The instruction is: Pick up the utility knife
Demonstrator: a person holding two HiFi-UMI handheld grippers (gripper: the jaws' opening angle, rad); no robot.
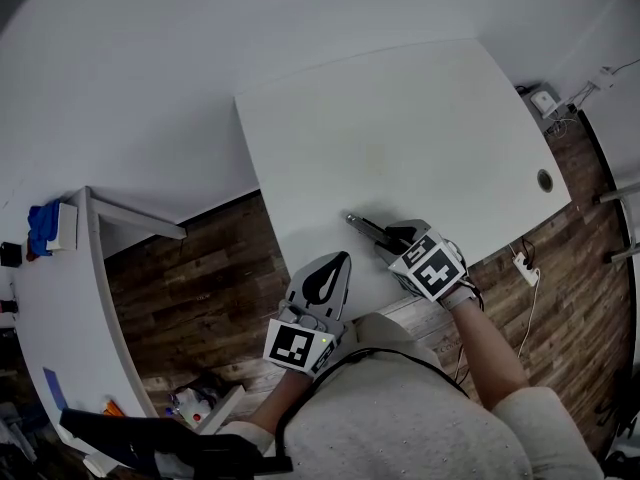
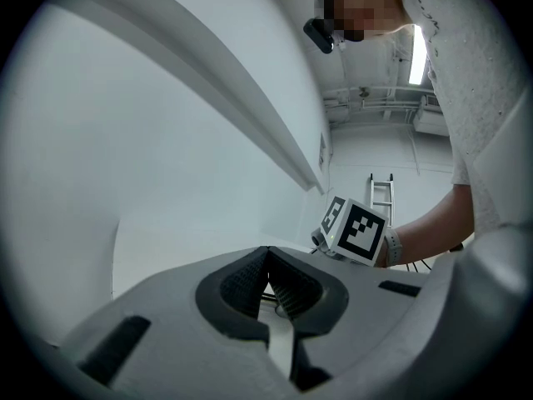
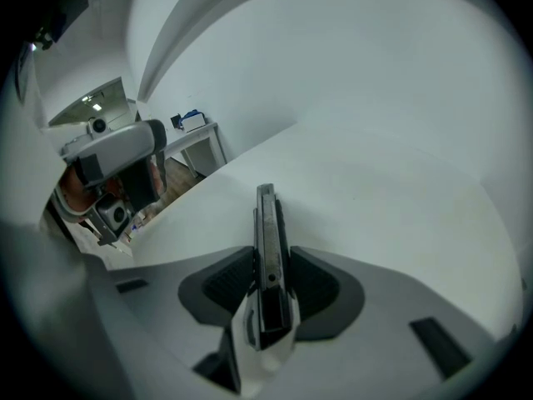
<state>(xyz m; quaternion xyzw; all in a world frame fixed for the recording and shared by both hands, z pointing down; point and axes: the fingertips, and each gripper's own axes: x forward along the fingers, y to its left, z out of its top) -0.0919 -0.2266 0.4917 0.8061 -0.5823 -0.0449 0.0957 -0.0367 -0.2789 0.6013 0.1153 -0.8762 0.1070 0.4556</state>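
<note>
Grey-bodied, the utility knife [image 3: 266, 223] is lying on the white table [image 3: 400, 182] and is being squeezed lengthwise between the right gripper [image 3: 271, 280] pads, seemingly so that it lifts without twisting. The left gripper [image 2: 268, 275] is being held closed, empty, aside.

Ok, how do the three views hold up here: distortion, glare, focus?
Head view: fisheye bows the white table, corners darken. Left gripper view: round black vignette, ceiling light strip blows out. Right gripper view: utility knife in focus, same vignette.
</note>
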